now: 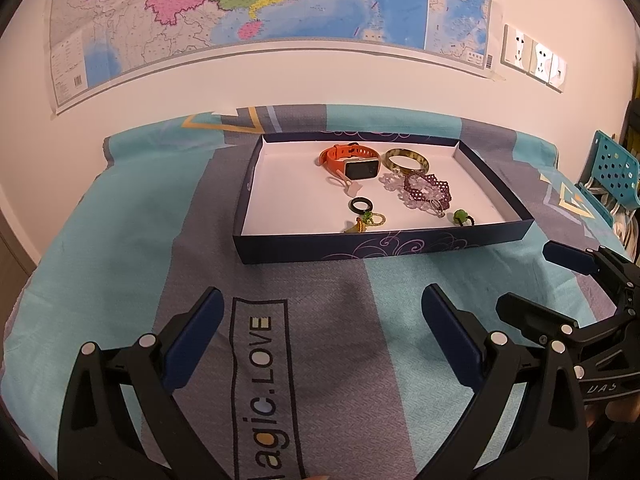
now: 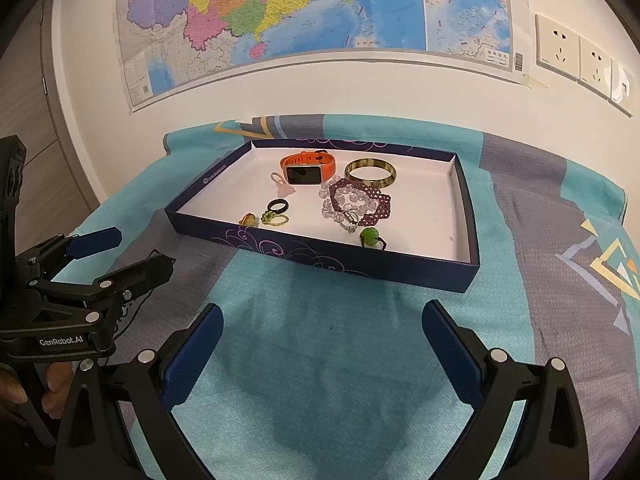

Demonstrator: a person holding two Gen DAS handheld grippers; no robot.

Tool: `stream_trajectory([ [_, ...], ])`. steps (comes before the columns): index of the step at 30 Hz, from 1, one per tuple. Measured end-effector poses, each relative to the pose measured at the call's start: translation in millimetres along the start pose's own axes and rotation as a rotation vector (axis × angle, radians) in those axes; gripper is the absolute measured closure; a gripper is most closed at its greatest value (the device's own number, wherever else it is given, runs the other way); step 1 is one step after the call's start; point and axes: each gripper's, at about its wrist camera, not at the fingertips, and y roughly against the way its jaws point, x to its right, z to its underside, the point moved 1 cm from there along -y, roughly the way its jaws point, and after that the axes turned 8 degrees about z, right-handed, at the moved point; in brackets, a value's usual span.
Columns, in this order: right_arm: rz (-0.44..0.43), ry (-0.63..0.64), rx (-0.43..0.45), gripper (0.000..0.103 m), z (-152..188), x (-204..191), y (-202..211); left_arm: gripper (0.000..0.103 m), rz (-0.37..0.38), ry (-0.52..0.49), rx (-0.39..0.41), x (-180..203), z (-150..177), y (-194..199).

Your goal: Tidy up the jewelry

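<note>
Left gripper: jaws spread wide, nothing held, hovers over teal-grey cloth short of box.
Shallow navy box, white inside, holds, left to right: amber charm, black ring, orange smartwatch, purple bead bracelet, horn-pattern bangle, green bead ring.
Right gripper: jaws spread wide, empty, over cloth near box front.

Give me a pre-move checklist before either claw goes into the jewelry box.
1. Left claw open, holding nothing: ok.
2. Right claw open, holding nothing: ok.
3. Both claws short of the dark blue cardboard box, not touching it: ok.
4. Orange-strapped smartwatch lies apart from the beads: ok.
5. Purple beaded bracelet separate from the clear bead strand: not ok, they overlap.
6. Small green bead ring clear of the box wall: cannot tell.
</note>
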Motion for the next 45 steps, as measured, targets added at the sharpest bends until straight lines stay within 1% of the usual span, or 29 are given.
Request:
stream_trajectory([
  [45, 0.003, -0.009, -0.006, 0.007, 0.8, 1.8, -0.9, 0.006, 0.003, -0.008, -0.006, 5.0, 1.9, -3.2],
])
